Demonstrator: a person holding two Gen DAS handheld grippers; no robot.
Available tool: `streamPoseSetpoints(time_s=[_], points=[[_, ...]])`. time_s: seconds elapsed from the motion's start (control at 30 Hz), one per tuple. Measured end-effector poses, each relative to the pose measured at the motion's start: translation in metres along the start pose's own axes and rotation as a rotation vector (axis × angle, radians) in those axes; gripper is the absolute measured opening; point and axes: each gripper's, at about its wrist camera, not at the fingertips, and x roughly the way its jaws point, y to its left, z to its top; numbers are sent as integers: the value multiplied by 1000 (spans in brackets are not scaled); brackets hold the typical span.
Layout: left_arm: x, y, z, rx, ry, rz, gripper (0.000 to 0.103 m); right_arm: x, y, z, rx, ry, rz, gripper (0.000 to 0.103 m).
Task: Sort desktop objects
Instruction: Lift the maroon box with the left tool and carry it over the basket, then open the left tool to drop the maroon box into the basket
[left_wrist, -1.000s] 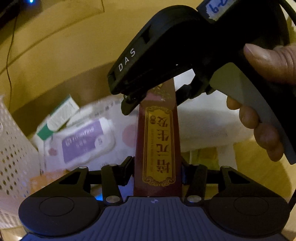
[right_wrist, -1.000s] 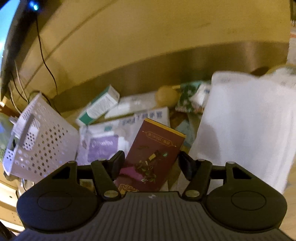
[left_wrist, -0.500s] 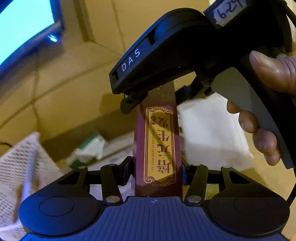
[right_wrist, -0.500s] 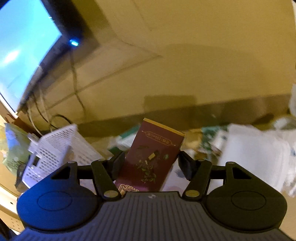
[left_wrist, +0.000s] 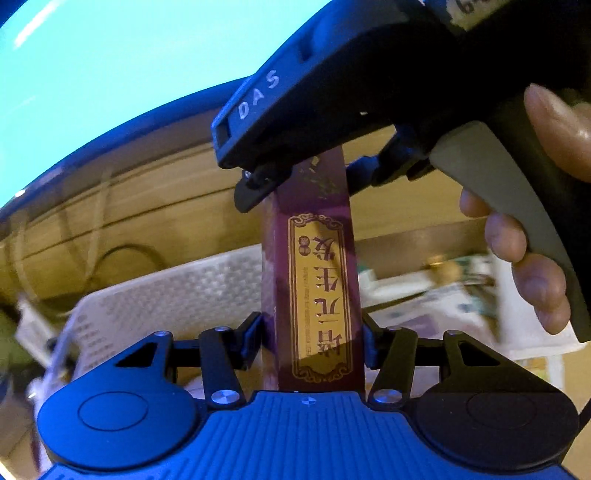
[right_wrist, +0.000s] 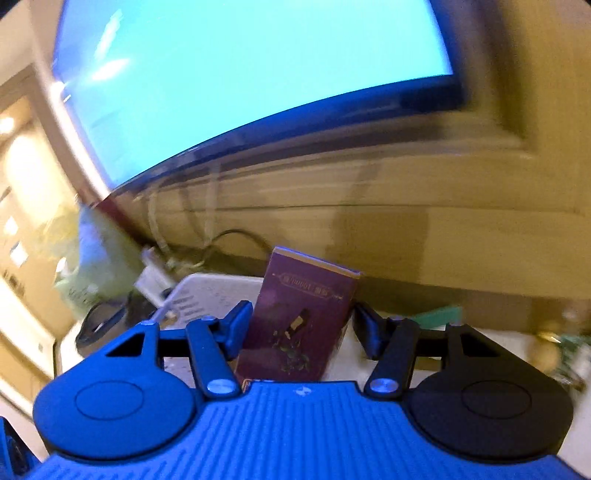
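A maroon box with a gold label (left_wrist: 317, 288) is held up in the air between both grippers. My left gripper (left_wrist: 312, 325) has its pads against the box's near end on both sides, and its jaws are opening. My right gripper (left_wrist: 314, 177), held by a hand (left_wrist: 528, 266), straddles the far end. In the right wrist view the box's broad face (right_wrist: 295, 325) stands tilted between the right gripper (right_wrist: 301, 314). The left finger (right_wrist: 236, 321) touches it, a thin gap shows at the right finger (right_wrist: 364, 325), and the jaws are closing.
A white perforated basket (left_wrist: 166, 295) (right_wrist: 207, 291) sits just below and beyond the box. A lit monitor (right_wrist: 240, 74) fills the wall above, with cables (left_wrist: 122, 258) under it. Blurred packets and white tissue (left_wrist: 443, 295) lie to the right. A green bag (right_wrist: 92, 266) stands at left.
Both grippers rose with the box and swung left: the packets slid off to the right, and the basket and monitor came into the middle. The right gripper's jaws narrowed around the box.
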Motion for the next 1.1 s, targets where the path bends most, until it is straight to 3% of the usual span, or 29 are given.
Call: streamPoseSetpoints(time_s=[0.23, 0.37, 0.47, 0.63, 0.8, 0.83, 0.93, 1.1], points=[[-12, 81, -4, -65, 15, 70, 56, 50, 52, 24, 6, 12, 100, 63], [3, 114, 1, 2, 37, 74, 58, 67, 67, 26, 56, -13, 105, 62], [20, 132, -3, 56, 86, 53, 60, 78, 59, 20, 167, -6, 106, 58], [53, 146, -20, 152, 173, 5, 62, 96, 48, -3, 271, 28, 61, 55], [73, 139, -44, 236, 233, -50, 64, 112, 36, -20, 338, 103, -37, 58], [75, 139, -45, 229, 234, -61, 67, 116, 34, -22, 343, 126, -77, 63], [76, 143, -44, 248, 196, -17, 103, 121, 30, -26, 341, 152, -124, 64], [70, 144, -46, 266, 178, -33, 103, 122, 36, -20, 318, 140, -165, 68]])
